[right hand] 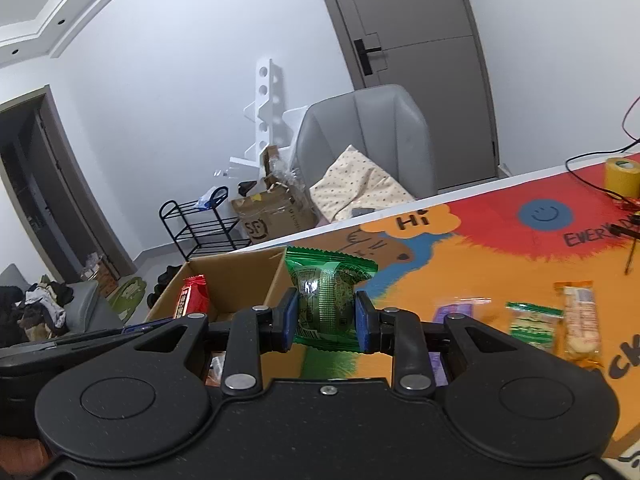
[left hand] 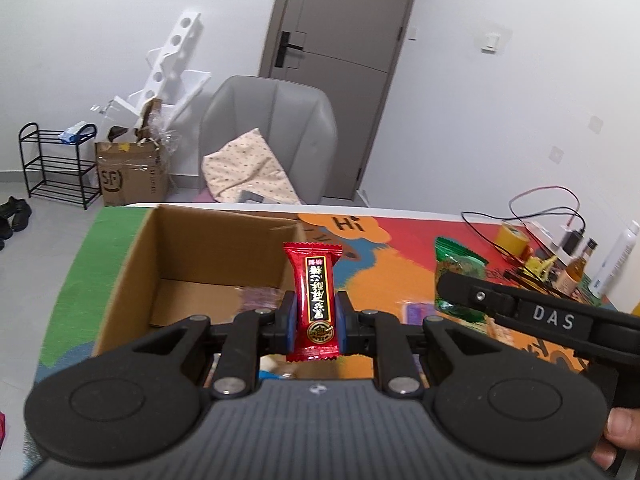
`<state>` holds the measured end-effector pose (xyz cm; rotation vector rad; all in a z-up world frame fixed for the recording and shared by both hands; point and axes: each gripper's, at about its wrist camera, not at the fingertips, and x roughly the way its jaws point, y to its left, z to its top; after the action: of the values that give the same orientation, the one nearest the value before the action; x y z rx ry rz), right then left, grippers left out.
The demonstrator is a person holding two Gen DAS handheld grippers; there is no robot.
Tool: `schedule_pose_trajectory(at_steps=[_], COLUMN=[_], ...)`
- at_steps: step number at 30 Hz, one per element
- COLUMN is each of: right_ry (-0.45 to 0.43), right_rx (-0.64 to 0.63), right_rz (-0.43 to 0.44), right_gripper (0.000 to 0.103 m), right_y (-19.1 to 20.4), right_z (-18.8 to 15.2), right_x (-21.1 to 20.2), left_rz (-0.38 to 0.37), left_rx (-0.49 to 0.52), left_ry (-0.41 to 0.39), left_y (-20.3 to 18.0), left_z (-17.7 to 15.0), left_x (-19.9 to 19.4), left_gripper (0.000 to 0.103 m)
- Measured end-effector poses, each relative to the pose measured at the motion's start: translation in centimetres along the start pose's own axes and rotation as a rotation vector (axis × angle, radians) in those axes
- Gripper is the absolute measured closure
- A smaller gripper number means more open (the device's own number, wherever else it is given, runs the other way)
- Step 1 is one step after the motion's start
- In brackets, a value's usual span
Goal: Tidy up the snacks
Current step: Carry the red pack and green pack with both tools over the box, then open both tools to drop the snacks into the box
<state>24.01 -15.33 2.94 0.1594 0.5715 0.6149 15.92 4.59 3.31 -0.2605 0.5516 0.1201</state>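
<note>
My left gripper (left hand: 315, 320) is shut on a red candy packet (left hand: 314, 300), held upright above the table near the open cardboard box (left hand: 132, 264). In the left wrist view the right gripper's arm (left hand: 532, 312) reaches in from the right with a green snack packet (left hand: 456, 268). My right gripper (right hand: 327, 320) is shut on that green snack packet (right hand: 326, 300), just right of the box (right hand: 244, 276). The red packet (right hand: 192, 296) shows over the box's left side there. A purple-wrapped snack (left hand: 256, 298) lies inside the box.
On the colourful mat (right hand: 460, 264) lie a purple packet (right hand: 456, 308), a green-and-white packet (right hand: 530, 324) and an orange biscuit packet (right hand: 580, 320). A yellow tape roll (right hand: 622, 174), cables and bottles (left hand: 576, 268) crowd the table's right end. A grey chair (left hand: 272, 136) stands behind the table.
</note>
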Motion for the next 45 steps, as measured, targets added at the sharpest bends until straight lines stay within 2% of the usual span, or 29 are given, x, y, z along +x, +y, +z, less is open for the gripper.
schedule_pose_trajectory(at_steps=[5,15,21,27,29,31,33,35,37,38,42,45], right_ry=[0.013,0.05,0.07,0.089,0.071,0.064,0.068,0.074,0.08,0.081,0.088,0.089], right_rx=[-0.018,-0.054,-0.075,-0.078,-0.072,-0.066,-0.057,-0.047,-0.048,-0.051,-0.039,-0.027], right_rz=[0.013,0.039,0.055,0.105,0.129,0.124,0.116,0.095,0.074,0.066,0.05,0.037], right_gripper=[0.076,0.076,0.076,0.073,0.062,0.058,0.058,0.055,0.047,0.044,0.041,0.035], right_y=[1.5,3.9,5.2,6.3,6.5,6.4,6.1,5.6,5.1,4.8,3.8,3.1], right_z=[0.2,0.5,0.7,1.1,1.2,1.2,1.1,0.9,0.6,0.5,0.0,-0.2], right_x=[1.2,3.5,4.6,5.8,5.7,5.6,5.6,5.4,5.0,4.8,4.0,3.4], left_rz=[0.031,0.098,0.13,0.139,0.139,0.131,0.122,0.132,0.132,0.128,0.115,0.109], left_rx=[-0.024,-0.085,-0.099,-0.109,-0.117,-0.118,-0.116,-0.111,-0.107,-0.105,-0.099,-0.096], left_ry=[-0.003,0.041,0.061,0.066,0.065,0.064,0.06,0.056,0.046,0.045,0.05,0.048], left_y=[2.1,6.4,7.2,8.0,8.3,8.4,8.6,8.4,8.3,8.1,7.8,7.5], left_z=[0.5,0.9,1.3,1.3,1.3,1.4,1.4,1.3,1.2,1.1,1.0,0.9], left_x=[0.1,1.6,1.8,0.9,0.5,0.4,0.3,0.2,0.1,0.1,0.2,0.2], left_gripper=[0.085,0.084,0.078,0.059,0.055,0.052,0.047,0.029,0.024,0.022,0.02,0.018])
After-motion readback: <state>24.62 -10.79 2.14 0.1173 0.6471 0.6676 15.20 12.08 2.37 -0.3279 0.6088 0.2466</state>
